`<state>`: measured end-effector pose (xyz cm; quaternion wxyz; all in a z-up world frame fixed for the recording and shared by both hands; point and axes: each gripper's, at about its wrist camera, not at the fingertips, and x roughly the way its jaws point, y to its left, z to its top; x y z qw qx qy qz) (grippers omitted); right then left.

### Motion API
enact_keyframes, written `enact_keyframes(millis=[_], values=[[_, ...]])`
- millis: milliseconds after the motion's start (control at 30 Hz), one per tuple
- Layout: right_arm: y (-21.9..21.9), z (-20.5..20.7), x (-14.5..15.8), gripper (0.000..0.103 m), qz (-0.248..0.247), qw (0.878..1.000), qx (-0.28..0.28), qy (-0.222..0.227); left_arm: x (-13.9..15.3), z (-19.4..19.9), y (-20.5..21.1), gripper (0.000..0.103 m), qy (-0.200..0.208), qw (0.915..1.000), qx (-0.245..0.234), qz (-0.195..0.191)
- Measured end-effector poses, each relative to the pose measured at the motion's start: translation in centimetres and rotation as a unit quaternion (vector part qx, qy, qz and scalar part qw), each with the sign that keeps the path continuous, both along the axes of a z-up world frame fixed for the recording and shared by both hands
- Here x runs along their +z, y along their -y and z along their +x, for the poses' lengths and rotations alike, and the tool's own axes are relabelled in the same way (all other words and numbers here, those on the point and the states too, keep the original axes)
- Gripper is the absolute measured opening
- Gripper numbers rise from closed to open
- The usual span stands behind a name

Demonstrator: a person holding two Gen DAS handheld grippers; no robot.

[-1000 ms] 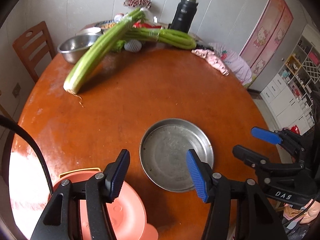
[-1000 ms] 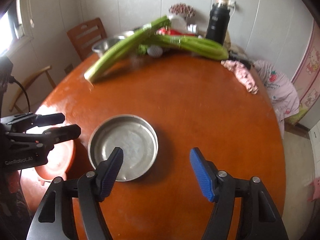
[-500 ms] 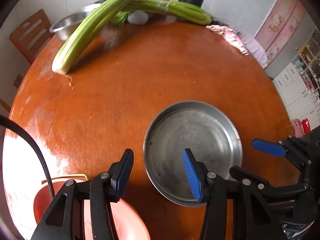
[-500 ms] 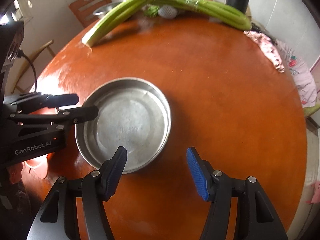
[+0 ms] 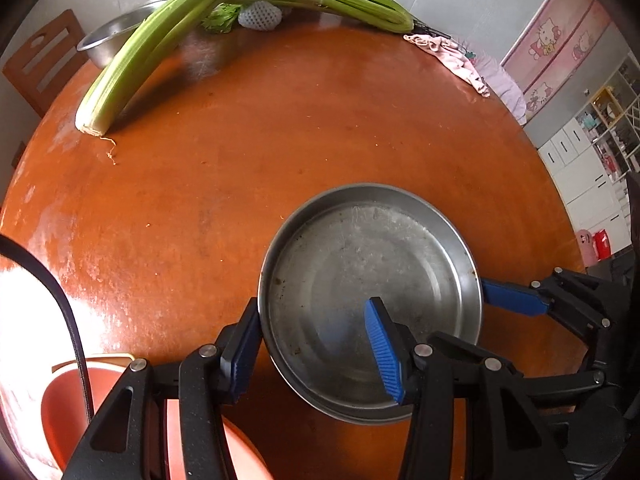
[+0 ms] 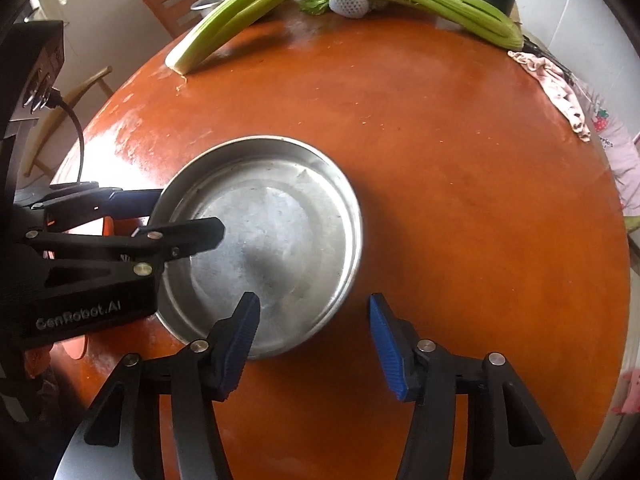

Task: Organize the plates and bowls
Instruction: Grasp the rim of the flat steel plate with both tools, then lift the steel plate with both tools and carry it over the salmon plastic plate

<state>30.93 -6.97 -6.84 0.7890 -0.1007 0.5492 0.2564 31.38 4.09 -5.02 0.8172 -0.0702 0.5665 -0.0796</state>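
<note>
A round steel plate [image 5: 370,300] is seen lying flat on the orange table [image 5: 280,128], and its near-left rim is straddled by the left gripper [image 5: 316,344]: one finger is set outside the wall, just beside or touching it, the other inside over the plate floor. The jaws are spread fairly wide and nothing is gripped yet. The right gripper [image 6: 314,334] is likewise held wide and empty; its left finger hangs over the plate's near edge, its right finger over bare table beyond the rim. Being round, the plate offers no long axis, so only the rim wall between the fingers matters. The left gripper is judged the nearer to a grasp, since the wall already lies between its pads. A pink bowl [image 5: 68,412] sits below and left of the left jaws, seemingly the stacking partner. Celery [image 5: 152,48] and a steel bowl [image 5: 108,40] lie far ahead, well apart
</note>
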Motion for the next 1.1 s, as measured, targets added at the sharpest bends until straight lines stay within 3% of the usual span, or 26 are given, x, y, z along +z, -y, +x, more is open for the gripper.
enact_keyframes(millis=[233,1100], values=[[-0.2,-0.3,0.7,0.051,0.001,1.0,0.0,0.012,0.8,-0.5,0.1,0.051,0.009,0.9999,-0.004,-0.006],[1.0,-6.0,9.4,0.052,0.045,0.994,0.01,0.103,9.9,-7.0,-0.6,0.051,0.106,0.9942,0.017,-0.003]])
